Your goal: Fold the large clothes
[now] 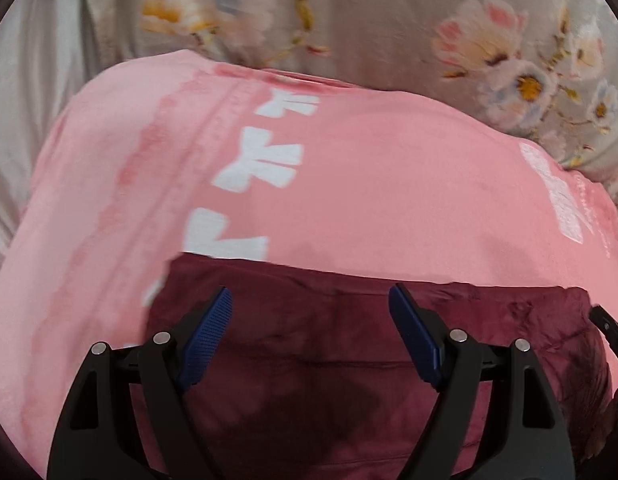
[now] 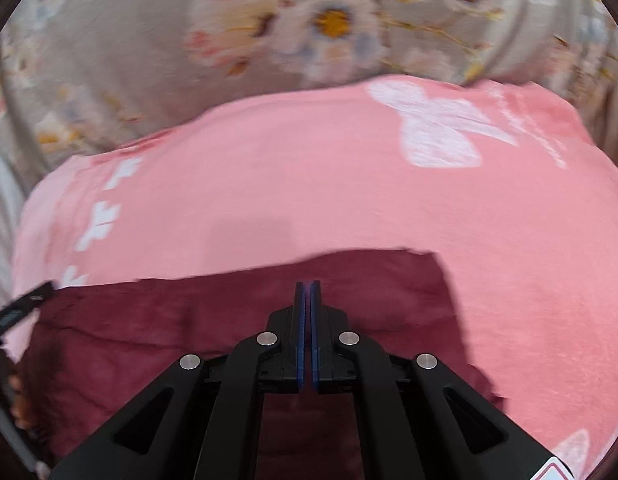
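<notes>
A dark maroon garment (image 1: 349, 340) lies folded on a pink blanket with white bow prints (image 1: 349, 184). My left gripper (image 1: 311, 300) is open above the maroon garment, its blue pads (image 1: 207, 336) spread wide with nothing between them. In the right wrist view the maroon garment (image 2: 169, 320) lies on the same pink blanket (image 2: 309, 200). My right gripper (image 2: 308, 292) is shut above the garment near its far edge, with nothing visibly held between the pads.
A grey floral sheet (image 1: 389, 12) covers the bed beyond the blanket and also shows in the right wrist view (image 2: 149, 40). Part of the other gripper (image 2: 17, 312) shows at the left edge of the right wrist view.
</notes>
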The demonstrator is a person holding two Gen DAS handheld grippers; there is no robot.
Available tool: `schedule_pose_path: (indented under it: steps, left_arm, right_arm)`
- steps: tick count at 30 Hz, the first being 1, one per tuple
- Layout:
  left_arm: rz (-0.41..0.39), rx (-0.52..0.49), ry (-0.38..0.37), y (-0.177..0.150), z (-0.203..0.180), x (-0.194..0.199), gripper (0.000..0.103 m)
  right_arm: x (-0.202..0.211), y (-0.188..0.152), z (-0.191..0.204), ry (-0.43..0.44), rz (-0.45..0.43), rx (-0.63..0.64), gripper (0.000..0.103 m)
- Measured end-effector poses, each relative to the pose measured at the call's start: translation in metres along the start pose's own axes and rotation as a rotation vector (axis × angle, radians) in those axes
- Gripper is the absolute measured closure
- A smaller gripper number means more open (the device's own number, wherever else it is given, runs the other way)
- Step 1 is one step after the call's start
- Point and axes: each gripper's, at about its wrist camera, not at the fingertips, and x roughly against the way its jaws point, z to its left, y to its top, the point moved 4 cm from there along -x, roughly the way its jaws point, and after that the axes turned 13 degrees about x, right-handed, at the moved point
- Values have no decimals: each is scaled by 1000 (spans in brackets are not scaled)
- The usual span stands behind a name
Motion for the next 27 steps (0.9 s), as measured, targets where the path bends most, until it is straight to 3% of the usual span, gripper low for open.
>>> schedule_pose_path:
  steps: [3, 10, 27]
  left_arm:
    - [-7, 16, 59, 3, 21, 0, 25]
    - [35, 28, 143, -15, 53, -21, 25]
    - [22, 87, 137, -33, 64, -40, 13]
  right_arm:
    - [-11, -18, -23, 7, 45, -72, 96]
    - [-16, -33, -26, -34, 45, -43, 101]
    - [-19, -41, -23, -41, 24, -52, 102]
